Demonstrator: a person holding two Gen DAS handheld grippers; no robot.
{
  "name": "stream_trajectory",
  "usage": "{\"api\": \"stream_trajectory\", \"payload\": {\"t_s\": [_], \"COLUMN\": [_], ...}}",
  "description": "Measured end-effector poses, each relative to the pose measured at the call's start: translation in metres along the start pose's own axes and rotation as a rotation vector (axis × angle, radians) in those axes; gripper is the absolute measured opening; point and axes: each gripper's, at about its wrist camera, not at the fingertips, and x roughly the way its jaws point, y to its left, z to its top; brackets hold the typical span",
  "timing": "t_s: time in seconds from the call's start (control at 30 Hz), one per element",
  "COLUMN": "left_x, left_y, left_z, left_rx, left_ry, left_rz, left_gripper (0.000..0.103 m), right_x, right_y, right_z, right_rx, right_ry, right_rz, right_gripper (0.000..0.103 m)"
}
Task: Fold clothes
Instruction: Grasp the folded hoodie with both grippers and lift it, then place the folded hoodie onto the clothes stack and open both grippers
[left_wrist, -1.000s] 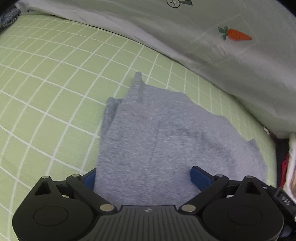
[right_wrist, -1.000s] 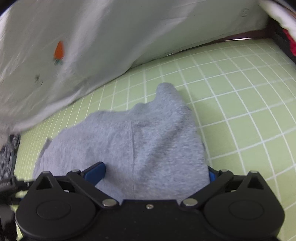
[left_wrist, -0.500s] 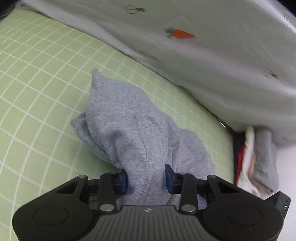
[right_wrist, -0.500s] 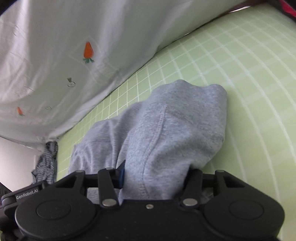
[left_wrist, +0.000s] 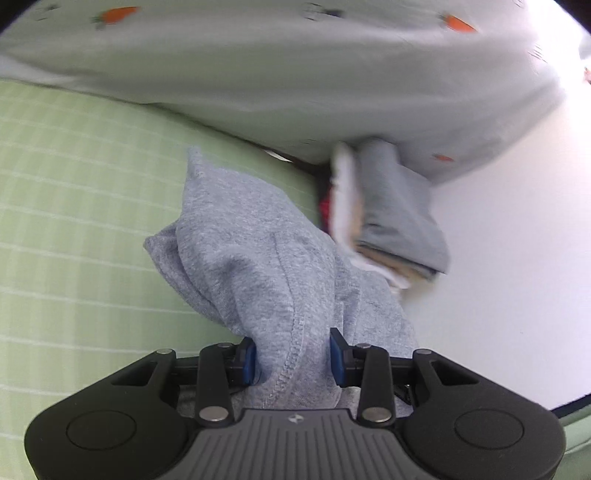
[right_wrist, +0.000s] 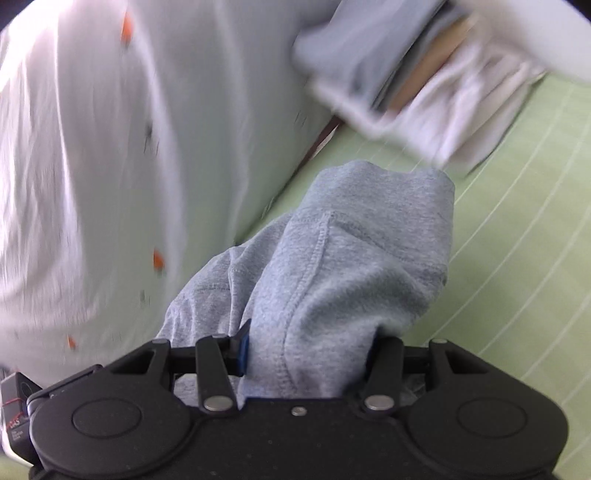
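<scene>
**Mid-carry: grey garment pinched by both grippers above the bed**

Plainly, the grey garment (left_wrist: 258, 266) hangs bunched from two grips. The left hand-held gripper (left_wrist: 292, 356) has its blue pads pinching a stitched edge of the cloth; the right hand-held gripper (right_wrist: 306, 350) is closed on another thick fold of the same piece, cloth filling the gap between its fingers. From each grip the fabric runs away from the camera in a doubled, rounded hump, with the green checked bed sheet (left_wrist: 74, 221) behind it. Whether the far end touches the sheet I cannot tell.

Step in hand, as I judge it: the garment is being carried or swung while held at two points. A stack of folded clothes (left_wrist: 391, 214) sits past the edge of the sheet, just beyond the garment in both views. This fits either bringing a folded piece toward that stack or lifting the piece to lay another fold; the pictures do not settle which.

The next move calls for both grips to hold firm and travel together, so the doubled layers do not slide apart or sag open.

Hard to make out:
- Both views are smeared by motion, the stack most of all.
- The garment's kind and full outline are hidden by bunching.
- The right gripper's far pad is covered by cloth.
- A pale quilt with carrot prints (right_wrist: 92, 166) fills the background, cut off by the frame.
</scene>
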Motion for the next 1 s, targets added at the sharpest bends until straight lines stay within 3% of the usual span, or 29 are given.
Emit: {"api": "stream_trajectory", "payload": {"t_s": [0.23,0.43,0.5,0.53,0.6,0.63,0.7,0.77,0.9,1.0], "left_x": [0.065,0.115,0.135,0.147,0.172,0.185,0.206,0.215,0.219,0.211], "left_y": [-0.103,-0.163,-0.170,-0.169,-0.155,-0.146,-0.129,-0.116,-0.097,-0.096], "left_z": [0.035,0.098,0.121,0.132,0.147,0.154,0.158,0.153,0.140,0.125], "left_rx": [0.064,0.113,0.130,0.119,0.063,0.030,-0.010,-0.015,-0.022,0.038], "left_ry": [-0.050,-0.148,-0.188,-0.201,-0.186,-0.172,-0.130,-0.123,-0.112,-0.116], "left_rz": [-0.184,-0.278,-0.243,-0.208,-0.121,-0.075,0.001,0.055,0.119,0.163], "left_gripper": [0.039,0.039,0.044,0.053,0.071,0.071,0.071,0.071,0.078,0.082], "right_x": [-0.059,-0.058,-0.041,-0.027,0.004,0.024,0.059,0.080,0.082,0.073], "right_y": [-0.030,-0.026,-0.024,-0.024,-0.029,-0.035,-0.047,-0.057,-0.066,-0.066], "right_z": [0.109,0.222,0.259,0.276,0.306,0.316,0.330,0.334,0.316,0.299], "right_rx": [-0.042,-0.178,-0.248,-0.284,-0.337,-0.333,-0.303,-0.293,-0.361,-0.437], "right_ry": [-0.183,-0.295,-0.325,-0.346,-0.393,-0.414,-0.401,-0.364,-0.361,-0.348], "right_rz": [0.035,0.087,0.077,0.051,-0.021,-0.080,-0.194,-0.267,-0.278,-0.299], "right_gripper": [0.049,0.049,0.050,0.054,0.071,0.081,0.082,0.083,0.093,0.100]}}
